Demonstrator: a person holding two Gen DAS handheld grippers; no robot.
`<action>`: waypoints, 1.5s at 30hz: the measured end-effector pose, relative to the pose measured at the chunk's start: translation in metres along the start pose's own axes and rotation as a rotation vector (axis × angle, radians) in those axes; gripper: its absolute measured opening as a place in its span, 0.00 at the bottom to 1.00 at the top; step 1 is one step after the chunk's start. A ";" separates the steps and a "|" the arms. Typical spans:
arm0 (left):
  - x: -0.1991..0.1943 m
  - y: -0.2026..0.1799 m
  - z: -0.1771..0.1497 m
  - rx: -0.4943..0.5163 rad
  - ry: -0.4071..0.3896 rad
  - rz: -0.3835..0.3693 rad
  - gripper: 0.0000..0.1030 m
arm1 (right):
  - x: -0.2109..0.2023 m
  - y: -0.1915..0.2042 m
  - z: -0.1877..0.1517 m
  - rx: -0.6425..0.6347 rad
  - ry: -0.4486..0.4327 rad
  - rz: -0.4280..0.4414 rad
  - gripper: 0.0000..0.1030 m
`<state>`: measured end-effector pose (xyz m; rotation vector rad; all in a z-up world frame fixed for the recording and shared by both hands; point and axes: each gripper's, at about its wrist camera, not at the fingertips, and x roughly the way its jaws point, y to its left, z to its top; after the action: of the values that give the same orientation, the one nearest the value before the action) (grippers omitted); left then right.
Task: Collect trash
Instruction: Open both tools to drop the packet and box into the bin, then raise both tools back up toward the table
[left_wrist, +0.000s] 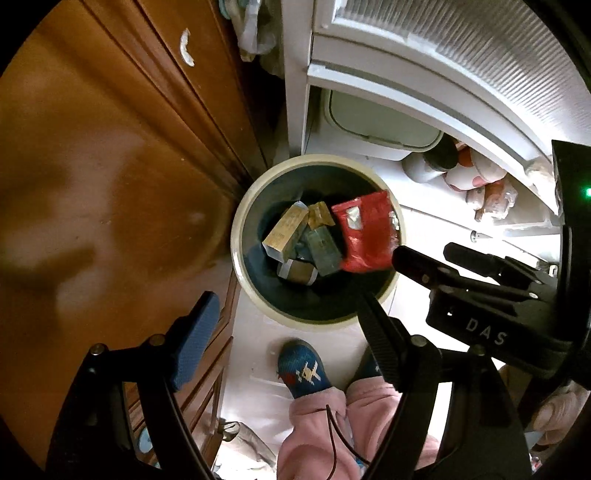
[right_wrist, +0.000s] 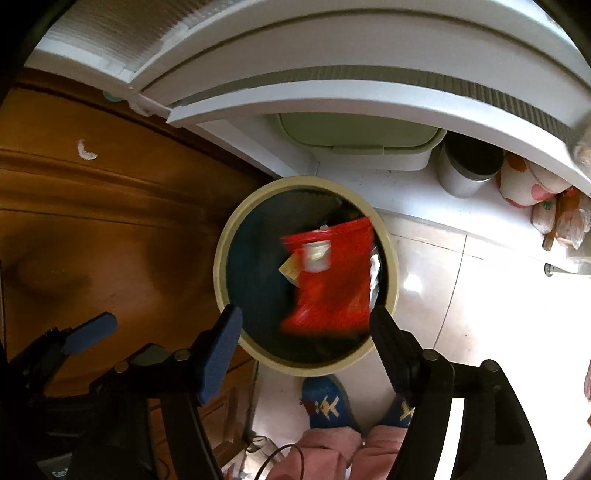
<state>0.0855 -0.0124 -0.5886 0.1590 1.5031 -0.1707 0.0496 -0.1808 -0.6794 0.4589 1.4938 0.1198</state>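
Note:
A round cream-rimmed trash bin (left_wrist: 236, 236) with a dark liner stands on the floor; it also shows in the right wrist view (right_wrist: 221, 258). Inside lie several small boxes (left_wrist: 286, 230). A red packet (left_wrist: 364, 234) is over the bin's right side, blurred in the right wrist view (right_wrist: 332, 280), free of both grippers. My left gripper (left_wrist: 284, 334) is open and empty above the bin's near rim. My right gripper (right_wrist: 304, 339) is open and empty, just above the bin; it shows from the side in the left wrist view (left_wrist: 424, 254).
A wooden cabinet (left_wrist: 110, 166) stands left of the bin. A white fridge door (right_wrist: 332, 92) hangs open behind, with a pale green lidded bin (right_wrist: 362, 136), a metal can (right_wrist: 465, 173) and cups beside. The person's blue-slippered feet (left_wrist: 301, 369) stand near the bin.

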 end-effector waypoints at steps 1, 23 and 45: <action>-0.004 0.000 -0.001 0.000 0.000 0.001 0.72 | -0.003 0.001 -0.002 -0.002 -0.002 0.002 0.71; -0.233 -0.053 -0.026 0.029 -0.059 -0.078 0.72 | -0.237 0.035 -0.042 -0.043 -0.066 -0.035 0.71; -0.594 -0.055 -0.037 0.076 -0.517 0.192 0.72 | -0.536 0.123 -0.034 -0.360 -0.380 0.036 0.71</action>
<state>0.0022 -0.0498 0.0025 0.2952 0.9611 -0.1038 -0.0060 -0.2517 -0.1359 0.2020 1.0618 0.3069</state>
